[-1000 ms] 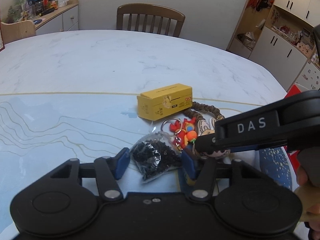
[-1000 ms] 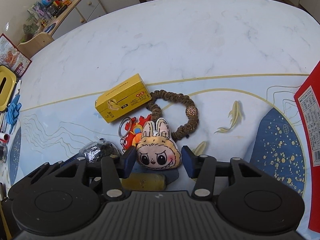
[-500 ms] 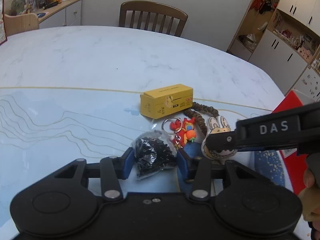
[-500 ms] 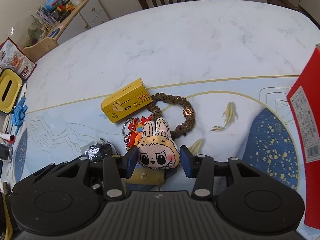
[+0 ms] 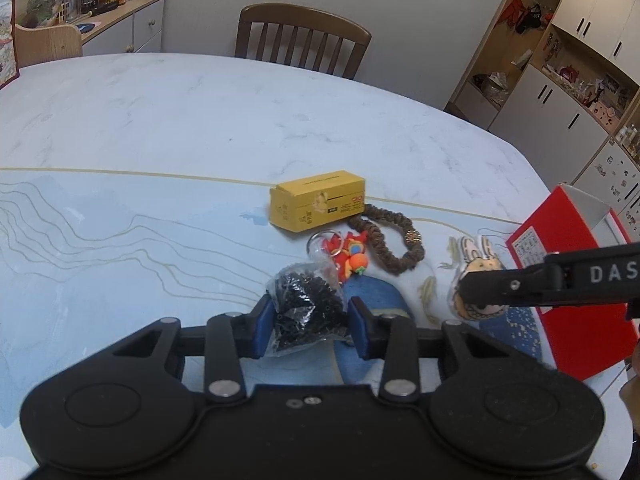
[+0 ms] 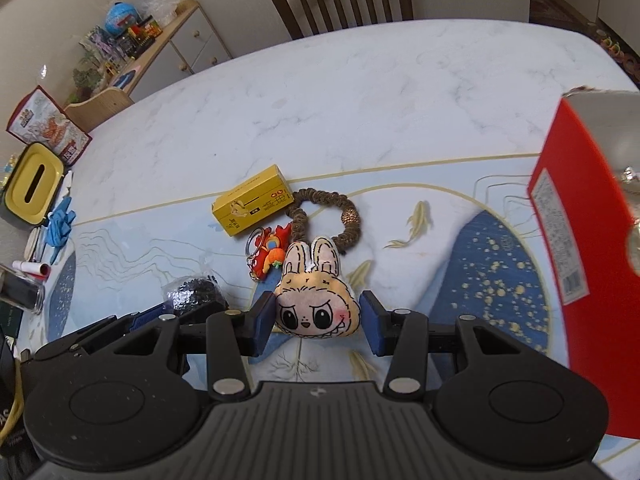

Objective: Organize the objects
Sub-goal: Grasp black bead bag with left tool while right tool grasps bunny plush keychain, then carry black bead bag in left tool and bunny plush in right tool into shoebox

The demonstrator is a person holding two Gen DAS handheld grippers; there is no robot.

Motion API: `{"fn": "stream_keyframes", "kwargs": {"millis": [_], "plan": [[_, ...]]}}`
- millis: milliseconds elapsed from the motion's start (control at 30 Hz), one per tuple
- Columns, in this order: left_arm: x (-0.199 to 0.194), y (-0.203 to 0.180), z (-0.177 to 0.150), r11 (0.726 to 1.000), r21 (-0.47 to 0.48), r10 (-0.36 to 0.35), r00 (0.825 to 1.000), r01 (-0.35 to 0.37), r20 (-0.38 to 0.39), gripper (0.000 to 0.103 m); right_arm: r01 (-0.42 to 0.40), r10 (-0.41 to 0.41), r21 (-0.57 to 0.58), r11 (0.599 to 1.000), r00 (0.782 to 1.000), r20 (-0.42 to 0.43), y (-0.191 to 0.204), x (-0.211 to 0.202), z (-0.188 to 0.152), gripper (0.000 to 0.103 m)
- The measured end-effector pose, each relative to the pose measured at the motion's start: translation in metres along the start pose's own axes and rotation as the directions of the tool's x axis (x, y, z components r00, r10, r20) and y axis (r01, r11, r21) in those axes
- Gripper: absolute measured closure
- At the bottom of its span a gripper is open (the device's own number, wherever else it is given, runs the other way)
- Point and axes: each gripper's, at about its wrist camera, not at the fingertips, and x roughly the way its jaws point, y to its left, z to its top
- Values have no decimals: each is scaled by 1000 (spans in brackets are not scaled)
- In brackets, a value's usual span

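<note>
Blue pads, left gripper (image 5: 310, 326): closed on the clear bag of black beads (image 5: 306, 308), held at 6 o'clock.
Right gripper (image 6: 318, 322): clamped on the rabbit-face plush (image 6: 316, 296), ears toward 12 o'clock.
Yellow box (image 5: 318, 200): flat on the table (image 5: 200, 120), touching the brown braided ring (image 5: 390, 240) at its 4 o'clock.
Red keychain (image 5: 348, 256): just beside the ring, between box and bag.
Red carton (image 6: 576, 240): at 3 o'clock, well apart from the plush.
</note>
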Motion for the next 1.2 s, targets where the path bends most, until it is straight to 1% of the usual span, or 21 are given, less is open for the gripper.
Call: {"fn": "stream_keyframes", "kwargs": {"millis": [167, 300, 500, 600, 800, 1000, 1200], "plan": [[-14, -12, 1, 1000, -4, -16, 1000, 16, 2, 66, -28, 28, -1, 1000, 999, 18, -11, -27, -2, 58], [-28, -26, 6, 999, -10, -34, 999, 35, 20, 66, -39, 40, -28, 999, 999, 34, -19, -50, -2, 58], [-50, -59, 15, 997, 1, -76, 995, 77, 57, 66, -52, 55, -39, 998, 995, 77, -41, -86, -2, 58], [-56, -78, 19, 995, 13, -95, 993, 95, 63, 66, -58, 62, -39, 998, 993, 99, -52, -102, -2, 58], [-63, -116, 22, 993, 46, -113, 991, 109, 72, 66, -58, 62, -32, 998, 988, 139, -82, -127, -3, 58], [-61, -156, 25, 987, 96, -136, 989, 130, 58, 66, 16, -14, -9, 1000, 986, 166, -129, -145, -1, 58], [-54, -194, 25, 980, 132, -156, 987, 149, 49, 66, 93, -101, 47, 995, 974, 203, -189, -165, 2, 58]]}}
